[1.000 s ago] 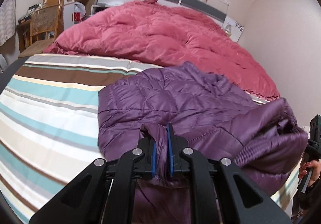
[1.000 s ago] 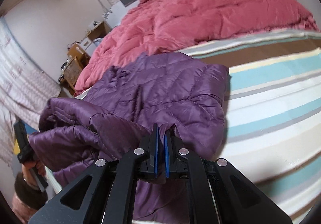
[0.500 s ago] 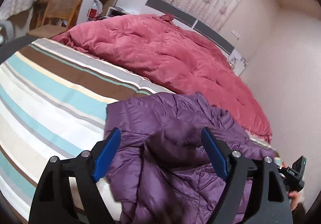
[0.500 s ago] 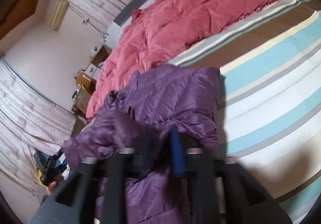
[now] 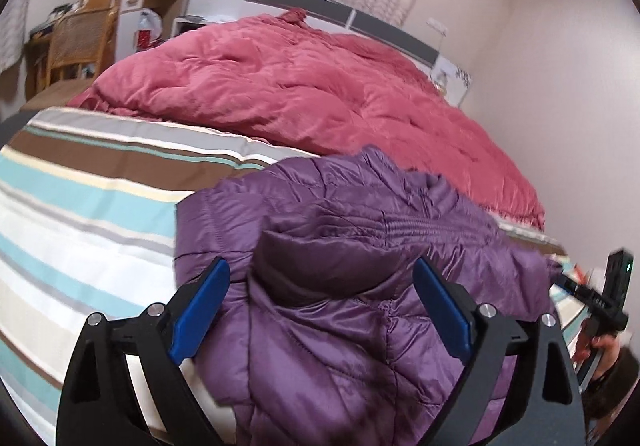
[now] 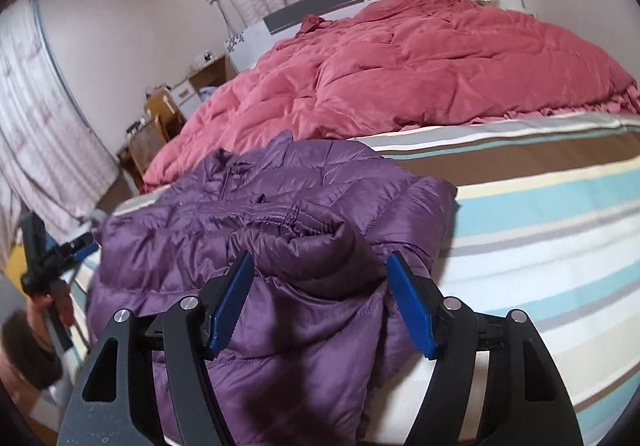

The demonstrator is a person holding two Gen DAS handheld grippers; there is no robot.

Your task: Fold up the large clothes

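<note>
A purple quilted down jacket (image 5: 344, 230) lies bunched on the striped bed sheet (image 5: 80, 206), its near part hanging over the bed's front edge. It also shows in the right wrist view (image 6: 280, 206). My left gripper (image 5: 320, 310) is open, its blue pads on either side of a folded sleeve bulge without touching it. My right gripper (image 6: 320, 298) is open too, with its pads spread around a rolled fold of the jacket. The right gripper shows at the far right of the left wrist view (image 5: 608, 298), the left one at the far left of the right wrist view (image 6: 44, 258).
A pink-red duvet (image 5: 304, 94) is heaped over the far half of the bed. A wicker chair (image 5: 76, 42) and shelves stand at the back left. A wall (image 5: 560, 86) runs close along the bed's right side.
Both grippers were shut on jacket folds a second ago. They have opened and let go. The jacket has dropped onto the bed, and both grippers have pulled back a little.
</note>
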